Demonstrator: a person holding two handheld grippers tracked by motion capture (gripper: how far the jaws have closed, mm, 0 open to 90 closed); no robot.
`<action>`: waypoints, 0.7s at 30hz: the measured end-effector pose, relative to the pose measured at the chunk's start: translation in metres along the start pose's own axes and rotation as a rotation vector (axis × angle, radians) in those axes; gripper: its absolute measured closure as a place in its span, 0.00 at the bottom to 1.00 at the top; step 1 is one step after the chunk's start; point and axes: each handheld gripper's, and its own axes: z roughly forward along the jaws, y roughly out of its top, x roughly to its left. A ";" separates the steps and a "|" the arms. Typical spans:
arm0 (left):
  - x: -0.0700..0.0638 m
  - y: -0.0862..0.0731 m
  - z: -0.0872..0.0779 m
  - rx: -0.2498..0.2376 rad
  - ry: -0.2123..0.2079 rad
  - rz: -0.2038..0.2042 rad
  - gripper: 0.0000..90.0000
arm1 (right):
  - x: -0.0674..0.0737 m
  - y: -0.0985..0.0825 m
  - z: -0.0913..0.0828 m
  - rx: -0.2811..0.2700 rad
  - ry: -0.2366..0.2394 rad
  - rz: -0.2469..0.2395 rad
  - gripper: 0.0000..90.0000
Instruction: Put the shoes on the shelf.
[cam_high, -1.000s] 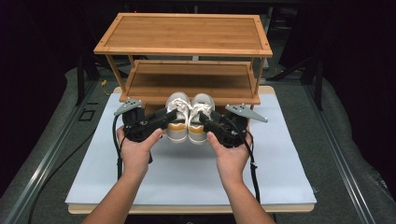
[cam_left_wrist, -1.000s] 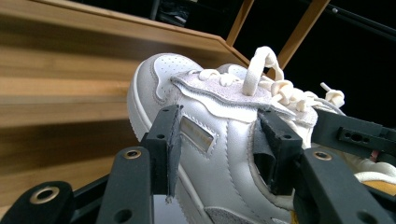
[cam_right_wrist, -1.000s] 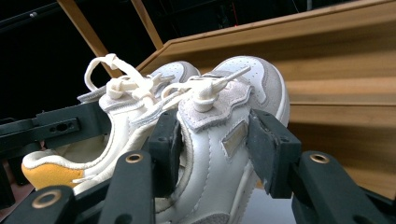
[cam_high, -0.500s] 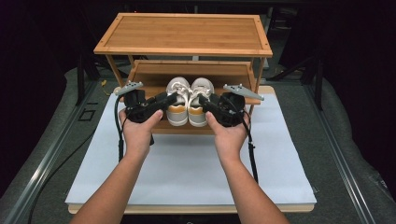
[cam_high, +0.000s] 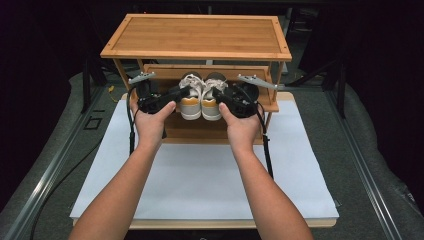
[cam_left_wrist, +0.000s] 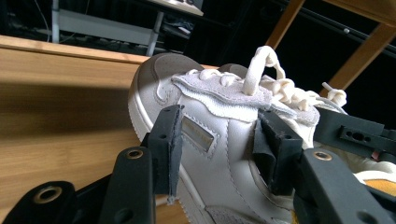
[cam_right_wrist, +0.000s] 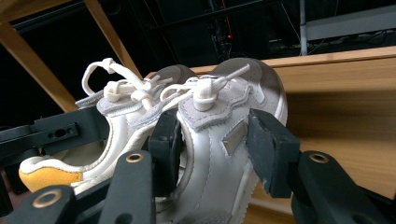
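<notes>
At the centre of the high view, just under the top board of the bamboo rack (cam_high: 196, 37), a pair of white sneakers sits side by side, heels with orange tabs facing the person, carried over the rack's lower shelf (cam_high: 215, 129). Left gripper (cam_high: 181, 93) is clamped on the left sneaker (cam_high: 190, 99); in the left gripper view its black pads pinch the shoe's side and collar (cam_left_wrist: 219, 140). Right gripper (cam_high: 219, 95) is clamped likewise on the right sneaker (cam_high: 211, 100), its pads squeezing the padded wall beside the laces (cam_right_wrist: 210, 135). Each hold is on soft upper only, so I judge that a shoe could sag or twist out at the toe if either hand tilts. Both shoes travel pressed together; hands drifting apart or moving unevenly would scrape one against the other. Clearance under the top board looks tight, and raised laces or the grey plates could catch on its edge or the side posts
</notes>
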 end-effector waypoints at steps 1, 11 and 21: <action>0.001 0.000 0.002 0.003 0.002 0.000 0.61 | -0.002 0.000 0.003 0.003 0.001 0.004 0.62; 0.013 0.000 0.015 0.022 -0.004 -0.026 0.61 | -0.010 -0.001 0.019 0.027 -0.008 0.012 0.62; 0.021 -0.003 0.025 0.061 0.000 -0.057 0.61 | -0.019 -0.003 0.029 0.057 -0.009 0.027 0.62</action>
